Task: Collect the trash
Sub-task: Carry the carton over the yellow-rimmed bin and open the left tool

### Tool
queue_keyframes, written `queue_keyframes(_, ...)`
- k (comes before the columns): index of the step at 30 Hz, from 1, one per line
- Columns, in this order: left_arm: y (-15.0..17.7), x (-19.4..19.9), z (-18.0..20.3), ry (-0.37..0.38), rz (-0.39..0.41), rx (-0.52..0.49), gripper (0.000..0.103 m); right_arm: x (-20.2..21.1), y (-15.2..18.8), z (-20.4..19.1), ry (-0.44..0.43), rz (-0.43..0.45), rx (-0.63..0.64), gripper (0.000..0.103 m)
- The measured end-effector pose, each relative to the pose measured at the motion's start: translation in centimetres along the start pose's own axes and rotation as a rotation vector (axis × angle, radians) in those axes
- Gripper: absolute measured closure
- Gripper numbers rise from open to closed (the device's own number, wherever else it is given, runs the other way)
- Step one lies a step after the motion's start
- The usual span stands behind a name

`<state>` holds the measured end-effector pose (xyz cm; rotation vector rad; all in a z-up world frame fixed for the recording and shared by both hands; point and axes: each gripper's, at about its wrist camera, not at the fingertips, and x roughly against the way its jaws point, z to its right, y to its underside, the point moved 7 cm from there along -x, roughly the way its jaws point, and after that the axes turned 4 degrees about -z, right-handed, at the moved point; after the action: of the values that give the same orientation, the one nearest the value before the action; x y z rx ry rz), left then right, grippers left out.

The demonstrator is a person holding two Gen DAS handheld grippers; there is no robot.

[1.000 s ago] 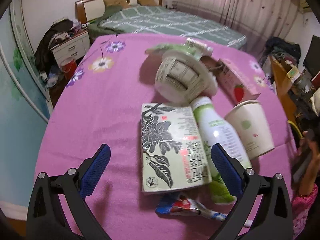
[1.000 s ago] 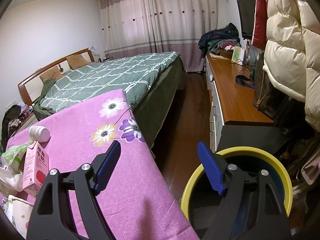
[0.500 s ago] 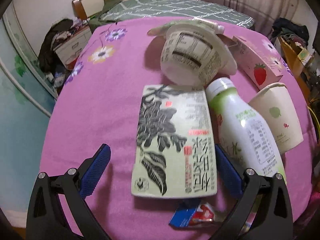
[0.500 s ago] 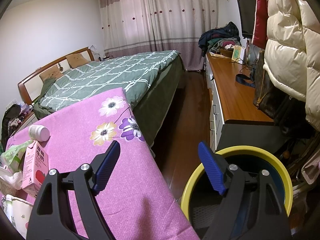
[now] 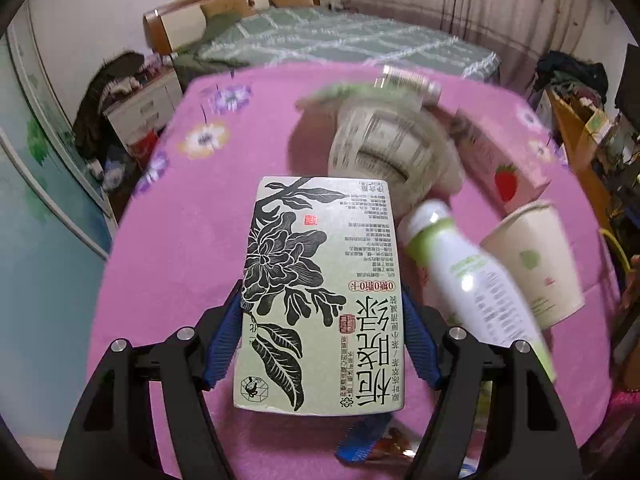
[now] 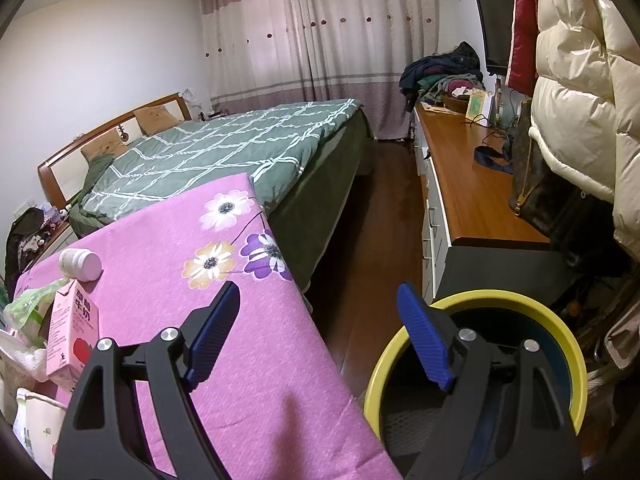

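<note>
In the left wrist view, the green tea carton (image 5: 320,292) is framed at the centre by the left gripper (image 5: 322,332), whose jaws are closing, the blue pads already laid against both long sides. The carton lies over the pink tablecloth (image 5: 180,248). More trash is left on the cloth: a white bottle (image 5: 472,276) at three o'clock, a paper cup (image 5: 536,264) beyond it, a strawberry milk box (image 5: 504,168) at two o'clock, a blurred tub (image 5: 384,148) at one o'clock and a wrapper (image 5: 368,436) at six.

In the right wrist view, the right gripper (image 6: 320,336) is spread wide, with nothing between its pads. The yellow-rimmed bin (image 6: 472,300) is seen at five o'clock; its dark inside cannot be made out. Collection is judged barely begun.
</note>
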<state>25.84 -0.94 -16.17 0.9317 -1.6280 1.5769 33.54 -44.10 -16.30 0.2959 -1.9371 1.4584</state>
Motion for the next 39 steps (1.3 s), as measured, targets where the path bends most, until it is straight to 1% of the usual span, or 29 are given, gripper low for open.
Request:
queue_keyframes(5,-1.7,3.9,2.0,0.019,0.098,-0.029,0.032,-0.2,0.2,0.1,0.001,-0.021,0.001,0.026)
queue_keyframes(6,-2.2,4.7,3.0,0.037,0.114,-0.043,0.032,-0.3,0.3,0.2,0.0,-0.031,-0.001,0.026)
queue_keyframes(8,-2.6,5.4,4.3,0.058,0.126,-0.06,0.032,-0.2,0.4,0.5,0.0,-0.045,-0.002,0.026)
queue_keyframes(10,-3.0,6.0,6.1,0.085,0.137,-0.081,0.032,0.3,0.5,0.9,-0.021,-0.057,-0.013,0.026)
queue_keyframes(12,-3.3,6.3,8.1,0.114,0.14,-0.103,0.032,1.2,0.6,1.1,-0.025,-0.05,-0.002,0.026)
queue_keyframes(14,-3.6,6.6,10.8,0.158,0.142,-0.131,0.032,2.1,0.6,1.5,-0.025,-0.039,0.019,0.026)
queue_keyframes(17,-3.6,6.6,14.7,0.214,0.139,-0.173,0.032,3.6,0.9,3.1,-0.006,-0.028,0.034,0.026)
queue_keyframes(20,-3.4,6.4,19.6,0.272,0.131,-0.229,0.032,5.0,1.4,6.1,0.012,-0.031,0.015,0.026)
queue_keyframes(21,-3.4,6.2,21.5,0.295,0.124,-0.25,0.032,5.8,1.7,7.8,0.024,-0.03,-0.002,0.026)
queue_keyframes(23,-3.2,5.9,24.6,0.328,0.117,-0.283,0.032,6.8,2.1,10.0,0.04,-0.032,-0.022,0.026)
queue_keyframes(25,-3.2,5.4,28.4,0.348,0.113,-0.329,0.032,8.2,2.7,12.8,0.057,-0.033,-0.052,0.026)
queue_keyframes(28,-2.6,4.6,33.1,0.385,0.092,-0.373,0.032,10.4,3.7,16.4,0.095,-0.03,-0.075,0.026)
queue_keyframes(30,-2.0,4.1,36.7,0.406,0.078,-0.413,0.032,11.5,4.2,18.2,0.11,-0.028,-0.092,0.026)
queue_keyframes(31,-1.8,3.9,37.9,0.415,0.07,-0.425,0.032,12.1,4.4,19.3,0.121,-0.026,-0.097,0.026)
queue_keyframes(33,-0.9,3.2,41.2,0.443,0.035,-0.457,0.032,12.9,4.5,20.5,0.138,-0.024,-0.098,0.026)
queue_keyframes(34,-0.4,3.0,42.2,0.45,0.027,-0.467,0.032,13.3,4.6,21.0,0.146,-0.019,-0.101,0.026)
queue_keyframes(35,0.1,2.7,43.7,0.453,0.018,-0.485,0.032,13.6,4.6,21.4,0.152,-0.015,-0.106,0.026)
queue_keyframes(39,1.3,0.9,47.5,0.45,-0.014,-0.53,0.031,14.6,4.9,23.1,0.171,-0.009,-0.124,0.026)
